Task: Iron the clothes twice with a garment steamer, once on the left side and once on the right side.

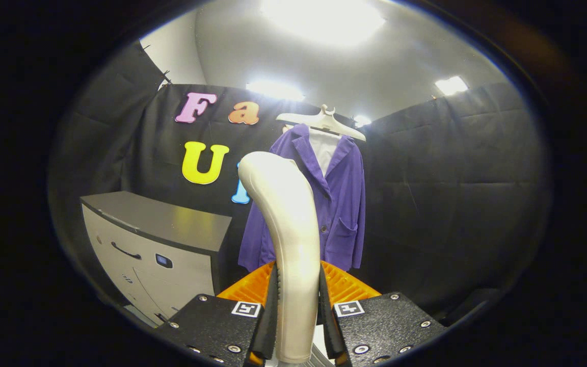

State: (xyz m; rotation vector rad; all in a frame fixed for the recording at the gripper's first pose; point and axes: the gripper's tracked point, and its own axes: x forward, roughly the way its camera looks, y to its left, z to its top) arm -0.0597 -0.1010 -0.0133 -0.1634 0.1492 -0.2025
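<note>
I count one garment steamer, and my claw is clamped on its handle: both of my fingers press against its sides, one from nine o'clock and one from three. The steamer rises straight up toward twelve o'clock between them and curves over to about eleven at its rounded top. Its lower end is cut off below my fingers, and its head faces away from me, so I cannot make out the steam plate.

There is one purple jacket, hanging beyond the steamer at roughly one o'clock from it, well apart from my fingers. It hangs on one pale hanger with a white lining or shirt showing at the open collar. The steamer covers part of the jacket's left front, and its left sleeve is only partly seen. I can tell one patch pocket low on the jacket and a few dark buttons, too small to count surely.

One grey cabinet stands at nine o'clock from the steamer, with one curved handle and one small dark panel on its front; its lower part is cut off.
</note>
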